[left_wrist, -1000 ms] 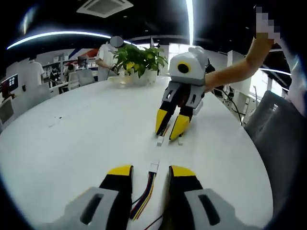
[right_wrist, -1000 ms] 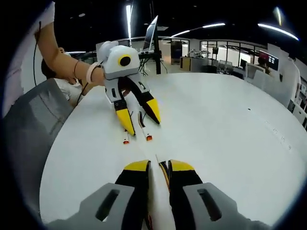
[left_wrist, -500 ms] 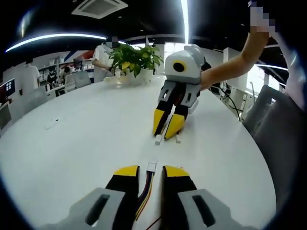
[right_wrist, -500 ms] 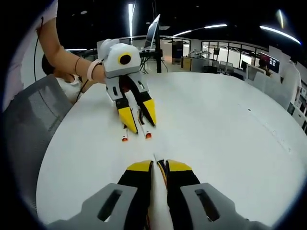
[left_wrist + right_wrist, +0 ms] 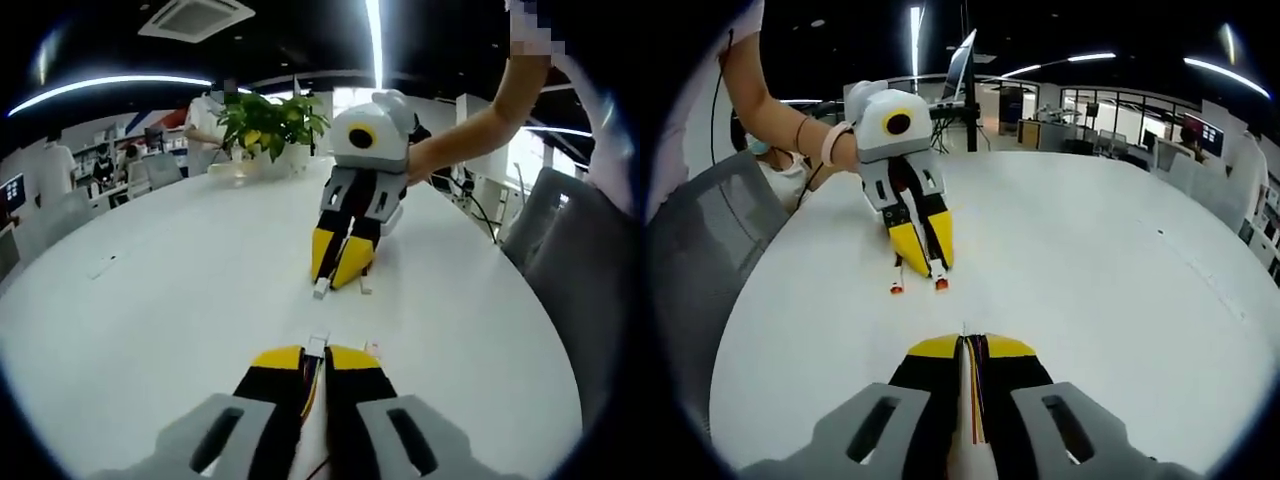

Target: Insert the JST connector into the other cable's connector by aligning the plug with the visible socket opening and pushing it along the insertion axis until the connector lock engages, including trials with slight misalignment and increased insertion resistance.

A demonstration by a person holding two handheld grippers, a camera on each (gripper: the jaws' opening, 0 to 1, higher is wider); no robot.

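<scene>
The small white JST connector (image 5: 318, 345) on its multicoloured ribbon of thin wires (image 5: 309, 380) poked out just past the tips of your left gripper (image 5: 306, 356), whose yellow-tipped jaws were pressed together on those wires, low over the round white table (image 5: 180, 290). Straight ahead of it — on nearly the same line — your right gripper (image 5: 338, 272) faced back at you, its own yellow jaws brought tight together; in the right gripper view it (image 5: 971, 343) was clamped on the other cable's thin coloured wires (image 5: 976, 400), but the mating connector at their end was too small to make out, so which half carries the socket opening could not be told. Two small white pieces (image 5: 321, 289) lay on the table just beside the right gripper's tips. The long axes of both cables ran tip to tip, near each other but clearly apart, so the coming move probably called for closing that gap along this one line, neither hand markedly nearer. A green potted plant (image 5: 262, 118) stood at the far edge. No brand, label or writing was readable anywhere.
</scene>
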